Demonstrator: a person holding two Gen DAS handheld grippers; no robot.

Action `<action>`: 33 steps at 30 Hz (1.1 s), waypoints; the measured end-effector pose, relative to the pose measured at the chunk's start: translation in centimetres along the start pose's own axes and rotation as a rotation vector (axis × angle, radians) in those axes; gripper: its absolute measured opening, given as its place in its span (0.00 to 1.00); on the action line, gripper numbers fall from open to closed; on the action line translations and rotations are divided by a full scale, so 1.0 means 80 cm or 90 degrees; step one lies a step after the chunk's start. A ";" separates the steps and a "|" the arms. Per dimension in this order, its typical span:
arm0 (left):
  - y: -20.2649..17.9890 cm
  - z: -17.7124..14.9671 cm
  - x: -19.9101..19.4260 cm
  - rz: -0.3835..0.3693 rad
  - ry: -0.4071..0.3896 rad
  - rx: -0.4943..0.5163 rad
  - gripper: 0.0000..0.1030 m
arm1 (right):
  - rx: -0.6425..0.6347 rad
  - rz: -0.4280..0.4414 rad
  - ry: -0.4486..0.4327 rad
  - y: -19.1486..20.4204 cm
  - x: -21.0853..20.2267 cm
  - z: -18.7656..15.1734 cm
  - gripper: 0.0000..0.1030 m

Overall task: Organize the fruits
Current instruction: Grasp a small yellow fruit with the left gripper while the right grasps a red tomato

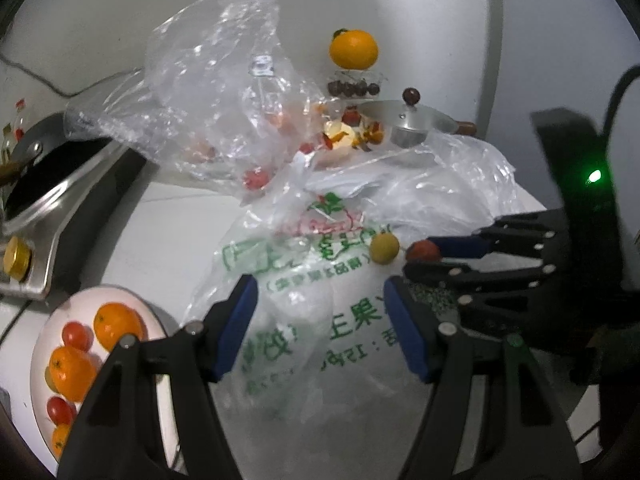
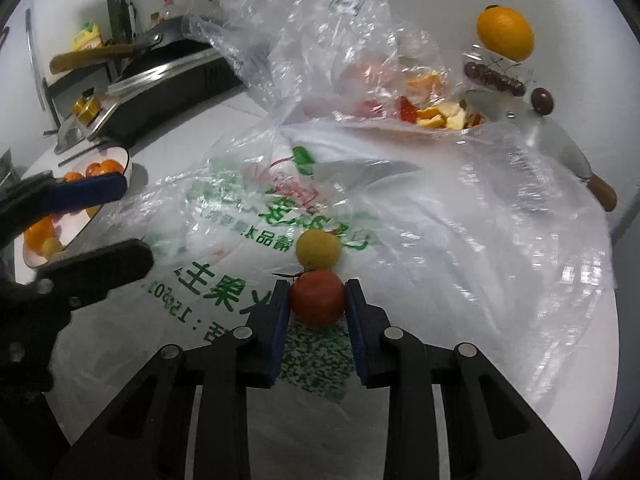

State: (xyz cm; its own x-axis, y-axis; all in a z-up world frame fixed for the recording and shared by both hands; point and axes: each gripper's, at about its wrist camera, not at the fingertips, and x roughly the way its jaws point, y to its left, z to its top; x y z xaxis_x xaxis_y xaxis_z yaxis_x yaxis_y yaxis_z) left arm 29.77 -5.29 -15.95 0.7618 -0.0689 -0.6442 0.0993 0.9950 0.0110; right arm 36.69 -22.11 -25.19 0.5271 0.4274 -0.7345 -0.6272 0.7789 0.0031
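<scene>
Black pan (image 1: 44,168) on stove (image 1: 80,216); lidded pot (image 1: 404,120).

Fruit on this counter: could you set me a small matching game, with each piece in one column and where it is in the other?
Column one:
1. red tomato
2. small yellow fruit
3. big orange
4. oranges and cherry tomatoes

Column two:
A. on the white plate
B. on top of a clear box by the wall
C. clamped in the right tool
D. loose on the printed plastic bag, touching the tomato

Pairs: 1-C, 2-D, 3-B, 4-A
</scene>
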 end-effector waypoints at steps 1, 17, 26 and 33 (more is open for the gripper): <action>-0.003 0.003 0.001 0.001 -0.001 0.004 0.65 | 0.001 -0.001 -0.003 -0.002 -0.003 0.000 0.28; -0.060 0.040 0.061 0.006 0.019 0.053 0.64 | 0.033 -0.023 -0.097 -0.050 -0.064 -0.015 0.28; -0.074 0.039 0.105 0.006 0.083 0.084 0.38 | 0.063 -0.029 -0.120 -0.072 -0.072 -0.027 0.28; -0.077 0.040 0.121 -0.025 0.113 0.087 0.26 | 0.062 -0.025 -0.135 -0.074 -0.073 -0.027 0.28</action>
State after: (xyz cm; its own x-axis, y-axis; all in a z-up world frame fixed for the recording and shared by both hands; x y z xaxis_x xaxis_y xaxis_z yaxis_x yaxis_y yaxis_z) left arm 38.56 -12.34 -19.83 0.6320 -0.0812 -0.7707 0.2211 0.9721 0.0789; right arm 36.10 -30.23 -22.33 0.6652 0.4742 -0.5767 -0.5508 0.8331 0.0497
